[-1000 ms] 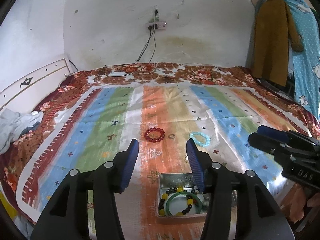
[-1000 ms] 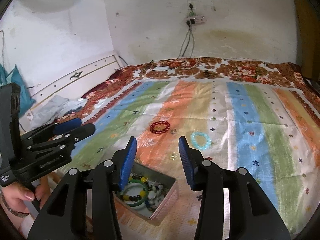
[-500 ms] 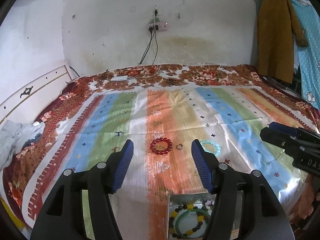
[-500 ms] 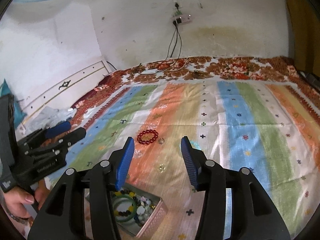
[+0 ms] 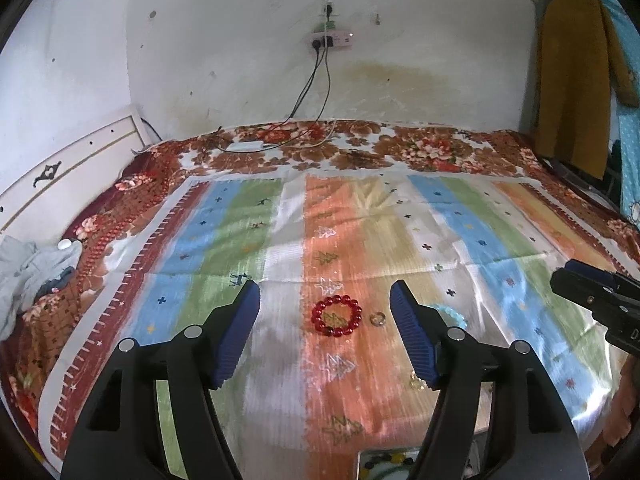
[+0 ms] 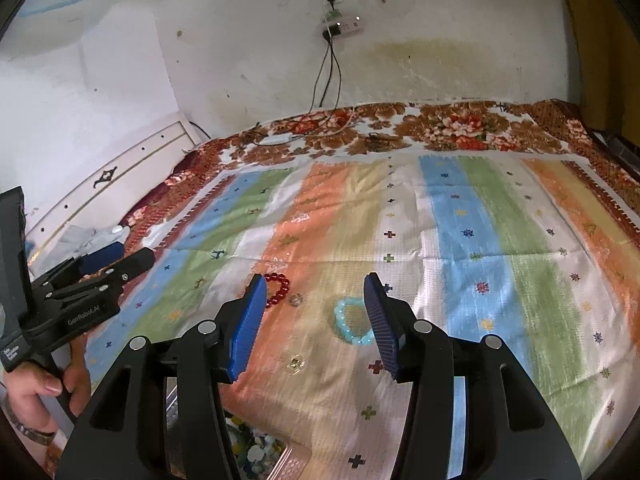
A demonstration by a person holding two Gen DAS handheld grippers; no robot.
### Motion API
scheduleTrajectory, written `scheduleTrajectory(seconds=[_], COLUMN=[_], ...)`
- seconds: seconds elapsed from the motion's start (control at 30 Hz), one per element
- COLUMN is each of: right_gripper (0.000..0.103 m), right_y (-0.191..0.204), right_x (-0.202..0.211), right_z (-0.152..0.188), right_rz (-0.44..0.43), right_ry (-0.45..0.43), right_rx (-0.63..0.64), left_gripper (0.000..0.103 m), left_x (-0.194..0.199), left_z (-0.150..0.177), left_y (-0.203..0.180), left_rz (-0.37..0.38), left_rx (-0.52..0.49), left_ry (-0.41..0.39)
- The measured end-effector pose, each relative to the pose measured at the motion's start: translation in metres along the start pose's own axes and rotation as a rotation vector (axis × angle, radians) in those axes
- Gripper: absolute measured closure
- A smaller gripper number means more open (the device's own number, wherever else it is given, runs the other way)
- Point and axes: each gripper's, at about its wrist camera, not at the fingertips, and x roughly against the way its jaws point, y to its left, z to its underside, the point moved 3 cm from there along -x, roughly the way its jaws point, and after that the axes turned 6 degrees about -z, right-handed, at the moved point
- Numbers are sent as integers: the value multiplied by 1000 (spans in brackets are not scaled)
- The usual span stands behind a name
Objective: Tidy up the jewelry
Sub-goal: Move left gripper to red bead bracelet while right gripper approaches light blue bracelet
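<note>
Both grippers [image 5: 324,320] [image 6: 314,312] nearer red bracelet [image 5: 337,316].

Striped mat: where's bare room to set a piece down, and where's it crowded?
Free: the blue and green stripes right of the light blue bracelet, and the far half of the striped mat. Crowded: the middle orange stripe, where the red bracelet, ring, light blue bracelet and a small gold piece lie.

bed [image 5: 168,168] | striped cloth [image 5: 472,224] | red bracelet [image 5: 337,316], ring [image 5: 377,319] between left tongs' tips | blue bracelet [image 6: 352,322] beside right tongs' tip
</note>
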Motion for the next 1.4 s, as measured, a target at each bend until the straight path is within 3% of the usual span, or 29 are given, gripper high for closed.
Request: scheduleTrajectory(seconds=[0.27,0.8,1.1,1.4], right_gripper=[52,52,52,52], right_y=[-9,-37,-51,-64], right_x=[-15,-72,-101,-125], right_z=[-11,-10,2,13], right_rz=[-2,40,40,49], right_ry=[23,172,279,356], right_rx=[-16,-61,-113,-146], left_gripper=[34,32,32,32], left_x=[-24,-77,-133,-161], left_z=[-9,-9,10,21], left_y=[0,-7,1,5], left_rz=[15,32,43,58], left_rx=[11,-11,50,73], left_ry=[34,161,393,481])
